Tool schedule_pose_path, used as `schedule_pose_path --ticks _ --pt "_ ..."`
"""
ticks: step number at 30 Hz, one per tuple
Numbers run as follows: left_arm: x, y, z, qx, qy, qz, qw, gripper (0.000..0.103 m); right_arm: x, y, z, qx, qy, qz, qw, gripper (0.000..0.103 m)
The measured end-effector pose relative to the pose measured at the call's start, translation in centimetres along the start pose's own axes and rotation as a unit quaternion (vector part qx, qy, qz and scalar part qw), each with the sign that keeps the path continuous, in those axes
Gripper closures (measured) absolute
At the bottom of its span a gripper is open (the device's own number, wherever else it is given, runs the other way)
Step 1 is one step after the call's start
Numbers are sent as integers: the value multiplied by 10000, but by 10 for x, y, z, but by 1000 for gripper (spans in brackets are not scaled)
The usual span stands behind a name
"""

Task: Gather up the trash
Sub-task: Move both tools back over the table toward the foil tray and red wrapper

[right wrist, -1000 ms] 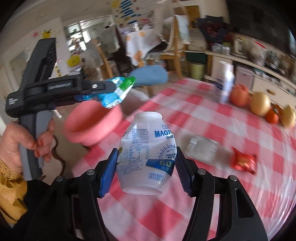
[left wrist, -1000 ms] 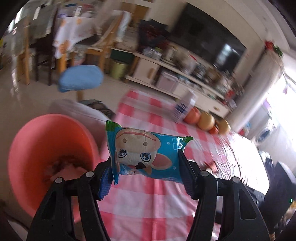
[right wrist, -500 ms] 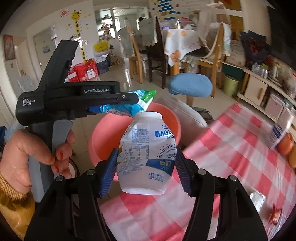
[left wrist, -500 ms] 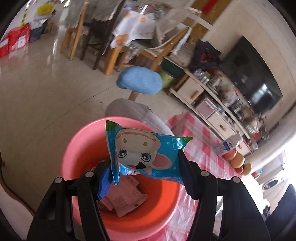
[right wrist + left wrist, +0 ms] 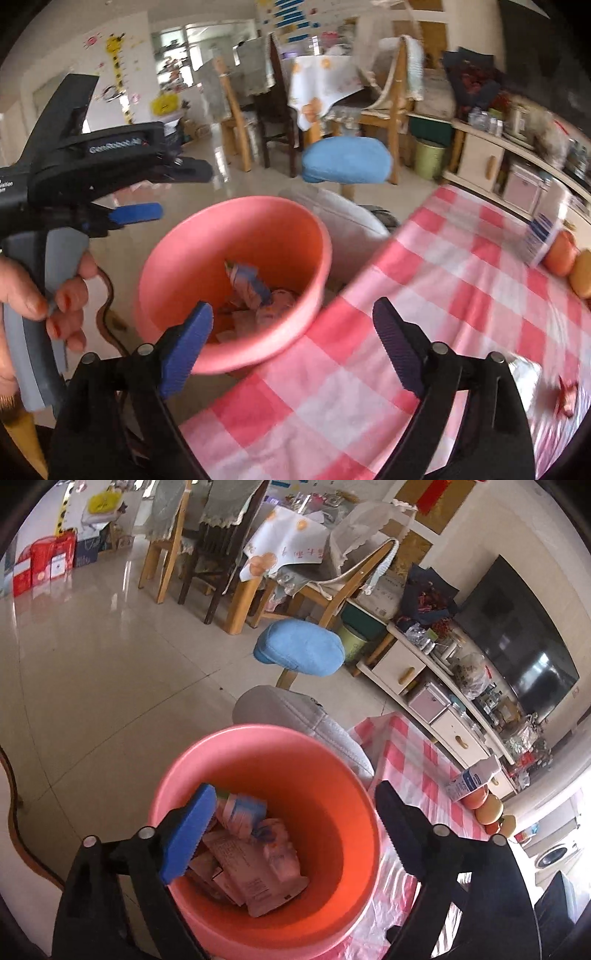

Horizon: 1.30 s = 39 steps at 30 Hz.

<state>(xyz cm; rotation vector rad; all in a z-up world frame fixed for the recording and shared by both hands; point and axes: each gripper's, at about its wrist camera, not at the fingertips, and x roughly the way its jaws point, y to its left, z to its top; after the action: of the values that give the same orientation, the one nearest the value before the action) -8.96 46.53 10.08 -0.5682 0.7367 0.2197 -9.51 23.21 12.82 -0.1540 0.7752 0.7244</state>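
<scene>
A pink bin (image 5: 332, 760) stands off the corner of the checked table (image 5: 410, 753). It holds several wrappers and cartons (image 5: 255, 864). My left gripper (image 5: 291, 827) is open and empty right above the bin's mouth. My right gripper (image 5: 293, 347) is open and empty at the table's corner, just right of the bin (image 5: 184, 251). The left gripper (image 5: 162, 192) shows from the side in the right wrist view, jaws apart. A red wrapper (image 5: 567, 397) and a clear plastic piece (image 5: 524, 369) lie on the table (image 5: 424, 295) at the right.
A blue-cushioned stool (image 5: 299, 653) and a grey seat (image 5: 295, 712) stand just beyond the bin. A white carton (image 5: 469, 779) and several round fruits (image 5: 487, 806) sit at the table's far side. Wooden chairs, a cabinet and a TV lie farther back.
My left gripper has opened and the blue snack wrapper has dropped into the bin. My right gripper has opened too and the white bottle has left it.
</scene>
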Motion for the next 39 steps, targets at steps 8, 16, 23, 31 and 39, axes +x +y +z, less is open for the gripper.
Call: schedule_pose_path --ticks 8,16,23,31,39 --pt "1 -45 -9 568 114 107 9983 12 -39 -32 -31 161 -16 -429 9989 11" --pt "-3 -93 -28 1217 214 -158 9922 12 -65 -49 -67 256 129 -658 9974 9" --pt "-3 -139 -47 1733 346 -435 9833 12 -87 -70 -91 380 161 -816 9958 8" --pt "1 -184 -70 2235 493 -469 9723 12 -112 -93 -101 671 32 -893 9937 8" --pt "0 -230 -103 3152 467 -86 9479 12 -135 -110 -112 782 -63 -1022 9917 8"
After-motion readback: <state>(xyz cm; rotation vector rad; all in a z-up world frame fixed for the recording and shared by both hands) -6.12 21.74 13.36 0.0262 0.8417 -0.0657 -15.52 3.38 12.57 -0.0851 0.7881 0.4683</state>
